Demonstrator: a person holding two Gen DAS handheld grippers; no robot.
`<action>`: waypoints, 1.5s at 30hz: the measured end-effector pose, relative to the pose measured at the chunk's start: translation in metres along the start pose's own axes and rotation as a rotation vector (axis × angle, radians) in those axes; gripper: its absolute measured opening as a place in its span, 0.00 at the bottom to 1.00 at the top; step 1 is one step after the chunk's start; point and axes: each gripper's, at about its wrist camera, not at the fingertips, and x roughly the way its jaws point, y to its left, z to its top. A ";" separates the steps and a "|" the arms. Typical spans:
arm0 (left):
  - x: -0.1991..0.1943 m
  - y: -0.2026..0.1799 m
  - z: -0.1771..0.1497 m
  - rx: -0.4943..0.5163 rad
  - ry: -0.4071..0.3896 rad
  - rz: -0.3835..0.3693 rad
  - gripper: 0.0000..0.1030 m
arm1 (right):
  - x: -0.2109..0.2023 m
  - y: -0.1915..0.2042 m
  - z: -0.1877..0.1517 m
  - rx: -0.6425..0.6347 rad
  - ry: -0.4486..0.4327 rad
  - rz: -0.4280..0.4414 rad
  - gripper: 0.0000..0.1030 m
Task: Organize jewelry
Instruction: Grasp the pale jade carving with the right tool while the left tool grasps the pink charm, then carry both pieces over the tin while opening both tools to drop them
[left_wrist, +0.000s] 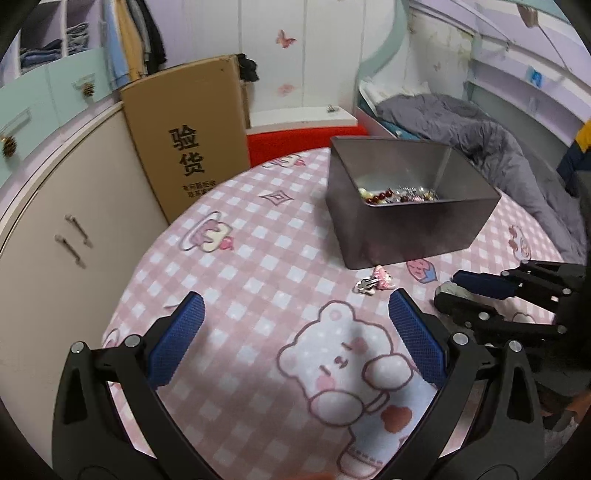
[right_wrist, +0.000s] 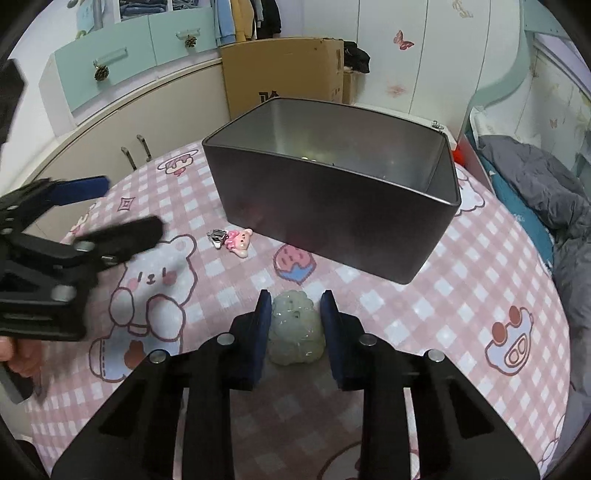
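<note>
A pale green, translucent jade-like piece lies on the pink checked tablecloth. My right gripper is shut on it, with both blue pads against its sides. In the left wrist view the right gripper shows at the right edge. My left gripper hangs open and wide above the bear print, holding nothing. A pink bear hair clip with a silver clasp lies just beyond its right finger, in front of the dark grey box. Beads and jewelry fill the box's bottom.
A tall cardboard carton leans against the cream cabinet beyond the table's left edge. A bed with a grey quilt lies at the right. A person's hand holds the left gripper.
</note>
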 end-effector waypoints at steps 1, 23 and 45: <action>0.005 -0.003 0.001 0.010 0.010 -0.007 0.95 | 0.000 -0.001 0.000 0.005 -0.001 0.003 0.25; 0.040 -0.048 0.008 0.101 0.100 -0.155 0.21 | -0.014 -0.022 -0.007 0.106 -0.017 0.008 0.24; -0.059 -0.017 0.018 0.020 -0.035 -0.189 0.20 | -0.094 -0.022 0.020 0.089 -0.157 0.069 0.24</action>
